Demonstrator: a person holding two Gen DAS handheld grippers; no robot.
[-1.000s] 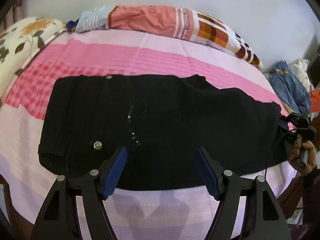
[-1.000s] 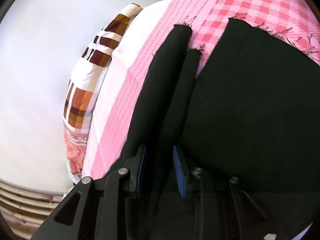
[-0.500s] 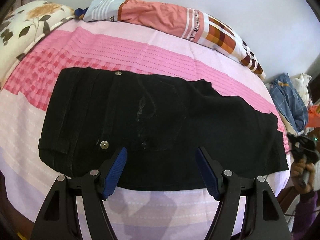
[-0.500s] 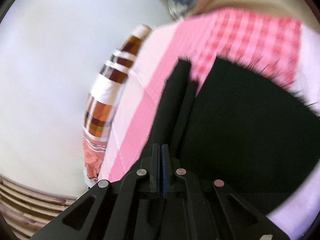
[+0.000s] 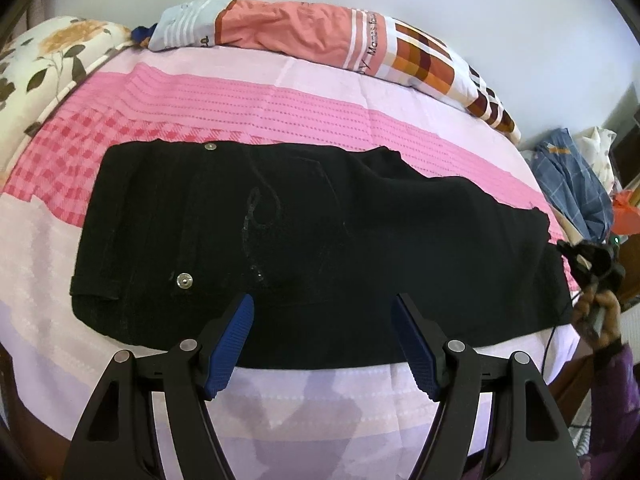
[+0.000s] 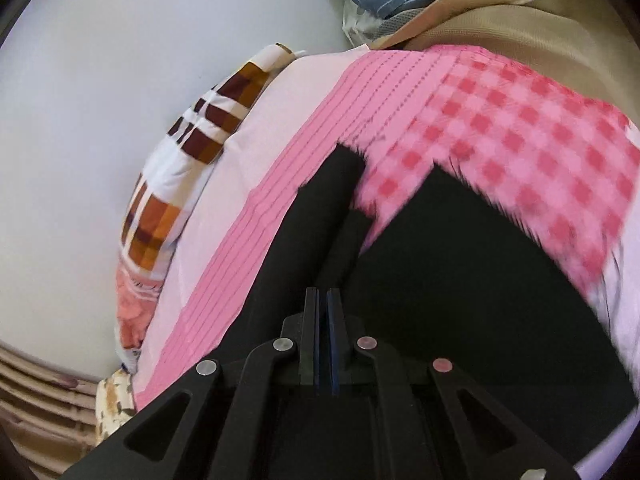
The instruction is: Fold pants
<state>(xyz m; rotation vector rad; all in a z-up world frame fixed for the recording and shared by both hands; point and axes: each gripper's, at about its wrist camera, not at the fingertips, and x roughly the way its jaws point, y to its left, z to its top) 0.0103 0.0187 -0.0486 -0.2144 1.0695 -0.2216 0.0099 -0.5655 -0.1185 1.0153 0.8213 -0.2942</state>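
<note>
Black pants (image 5: 320, 232) lie flat across the pink bed (image 5: 280, 112), waist and metal buttons to the left, frayed hems (image 6: 440, 168) at the right end. My left gripper (image 5: 323, 300) hovers open over the pants' near edge with nothing between its blue pads (image 5: 232, 340). In the left wrist view a hand holds my right gripper (image 5: 576, 250) just off the hem end. In its own view the right gripper (image 6: 324, 293) sits above the black cloth. Its jaws are almost together and just starting to open. I see no cloth between them.
A pink and plaid pillow (image 5: 320, 36) lies along the wall, and a floral pillow (image 5: 40, 64) sits at the far left. Blue checked clothes (image 5: 568, 184) are heaped beyond the bed's right end. A tan surface (image 6: 540, 20) lies past the bed's edge.
The right jaws, a second ago spread around a fold of the pant leg, have closed. That gripper drew back from the hem, then returned to it. The pants lie as before.
</note>
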